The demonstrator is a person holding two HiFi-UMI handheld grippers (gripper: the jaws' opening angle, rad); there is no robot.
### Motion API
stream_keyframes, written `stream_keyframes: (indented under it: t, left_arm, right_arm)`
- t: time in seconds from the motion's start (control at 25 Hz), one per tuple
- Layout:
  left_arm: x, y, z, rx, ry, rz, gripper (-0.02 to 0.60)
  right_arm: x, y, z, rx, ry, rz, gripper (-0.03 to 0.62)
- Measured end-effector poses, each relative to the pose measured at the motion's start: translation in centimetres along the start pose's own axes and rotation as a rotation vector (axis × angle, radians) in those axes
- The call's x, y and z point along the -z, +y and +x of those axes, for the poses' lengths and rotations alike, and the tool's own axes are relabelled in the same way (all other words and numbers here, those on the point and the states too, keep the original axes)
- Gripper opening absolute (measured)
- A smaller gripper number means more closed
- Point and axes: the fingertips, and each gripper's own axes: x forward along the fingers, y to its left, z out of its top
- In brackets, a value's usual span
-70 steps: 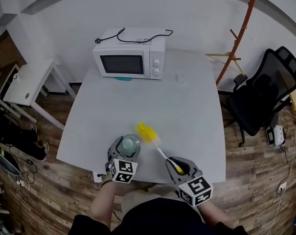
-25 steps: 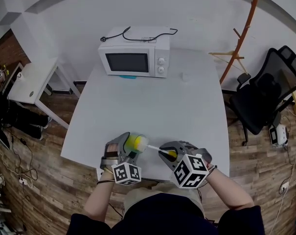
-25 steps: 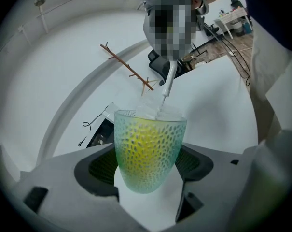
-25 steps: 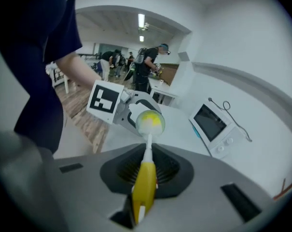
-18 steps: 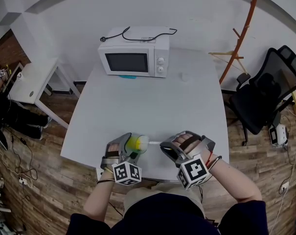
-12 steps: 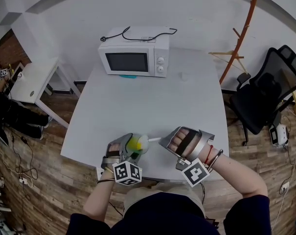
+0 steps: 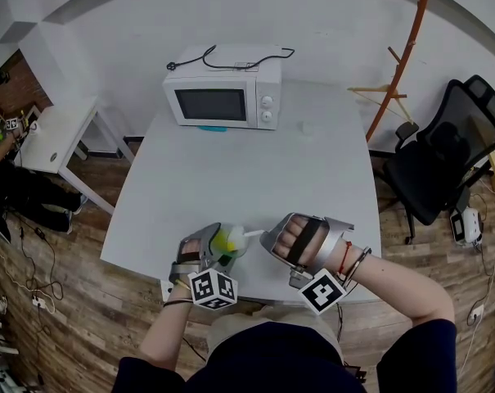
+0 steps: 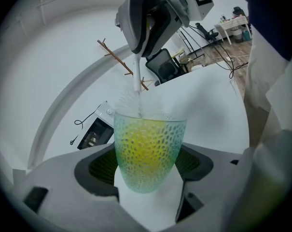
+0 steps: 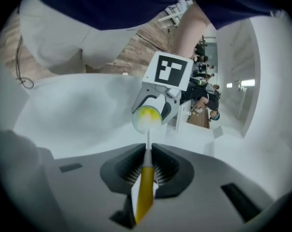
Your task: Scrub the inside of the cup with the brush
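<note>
At table (image 7: 247, 170) front edge, left gripper (image 8: 148, 164) clamped cup (image 8: 148, 149); right gripper (image 9: 146, 167) clamped brush (image 9: 144, 192), bristles inside cup.

The left forearm (image 7: 164, 334) and right forearm (image 7: 390, 281) reach forward and low, bringing the two grippers nose to nose in front of the torso. The left gripper (image 7: 222, 242), marker cube toward the person, has its jaws closed on the sides of the cup (image 8: 148, 151). The right hand (image 7: 300, 240) is rolled knuckles-up; the right gripper (image 9: 146, 166) points left, jaws pinched on the brush handle (image 9: 144, 190)
</note>
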Motion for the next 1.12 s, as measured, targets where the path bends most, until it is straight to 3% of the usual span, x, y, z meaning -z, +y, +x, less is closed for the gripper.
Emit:
stream_keyframes:
  t: [0.12, 0.2, 0.44, 0.64, 0.88, 1.12]
  left_arm:
    - [0.2, 0.2, 0.2, -0.031, -0.001, 0.015, 0.376]
    - [0.1, 0.5, 0.0, -0.049, -0.003, 0.008, 0.376]
    - [0.1, 1.1, -0.1, -0.09, -0.003, 0.007, 0.376]
    - [-0.2, 1.5, -0.5, -0.114, 0.0, -0.018, 0.376]
    - [-0.1, 1.0, -0.5, -0.156, 0.0, -0.003, 0.376]
    - [0.1, 1.1, -0.7, -0.208, 0.004, 0.013, 0.376]
  right_arm:
    - [0.5, 0.1, 0.0, -0.069, 0.005, 0.212, 0.049]
    - [0.5, 1.1, 0.1, -0.16, -0.004, 0.403, 0.049]
    - [0.3, 2.3, 0.4, -0.392, -0.063, 1.091, 0.049]
    - [-0.2, 2.0, -0.1, -0.557, -0.101, 1.58, 0.049]
    - [-1.0, 2.3, -0.7, -0.793, -0.174, 2.303, 0.049]
    - [-1.6, 1.9, -0.9, -0.937, -0.268, 2.805, 0.049]
